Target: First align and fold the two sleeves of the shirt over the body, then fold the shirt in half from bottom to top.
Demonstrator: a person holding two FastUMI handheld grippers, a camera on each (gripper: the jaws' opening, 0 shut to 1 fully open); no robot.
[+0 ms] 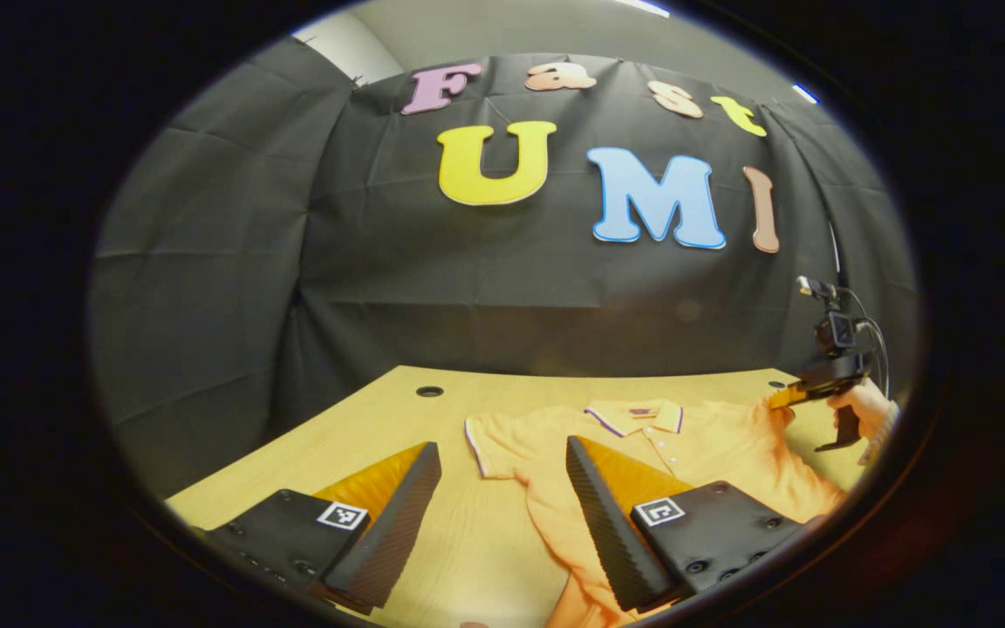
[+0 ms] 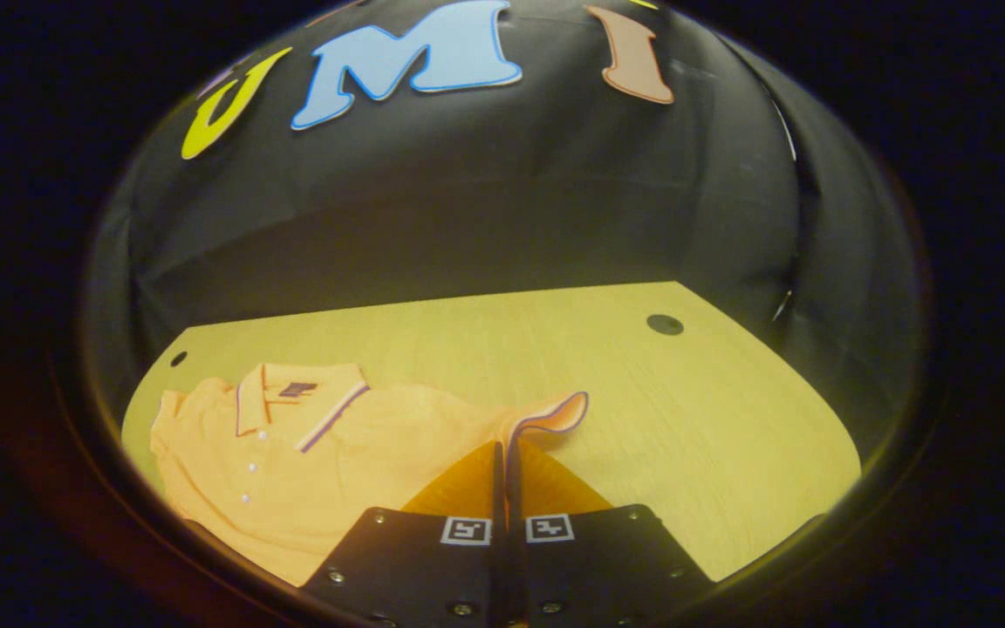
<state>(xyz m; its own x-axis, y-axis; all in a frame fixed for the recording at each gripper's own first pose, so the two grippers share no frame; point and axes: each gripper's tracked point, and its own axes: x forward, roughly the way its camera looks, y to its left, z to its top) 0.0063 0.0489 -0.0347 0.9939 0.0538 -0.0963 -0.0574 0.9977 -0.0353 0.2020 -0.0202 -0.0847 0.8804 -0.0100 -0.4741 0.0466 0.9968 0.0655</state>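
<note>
On the wooden table [image 2: 729, 410] the orange shirt [image 2: 328, 462] lies face up, its collar [image 2: 293, 397] toward the black cloth wall and its hem toward the person. The right gripper [image 2: 502, 462] is closed on the cuff of one sleeve [image 2: 546, 414]: in the right gripper view both fingers stand together with only a thin gap, the fabric pinched between them, and the purple-trimmed edge curls up just above the tips. In the left gripper view this same gripper, with the hand [image 1: 864, 410] that holds it, appears at the far side of the shirt, at the shoulder. The left gripper [image 1: 502, 515] is wide open and grips nothing; it hovers over the near part of the table, one finger above bare wood and the other above the body of the shirt, with the other sleeve [image 1: 502, 440] lying flat just ahead between them. I judge that the first step is in hand: the held sleeve must travel sideways across the long axis of the shirt, toward the row of buttons, and the right gripper is clearly the nearer one for this. The shirt body beside the held sleeve is flat and free, so there is room to lay the sleeve down. Beyond the sleeve the table is bare up to its curved edge. The pinch is narrow, so the cuff may slip or twist during the fold.
</note>
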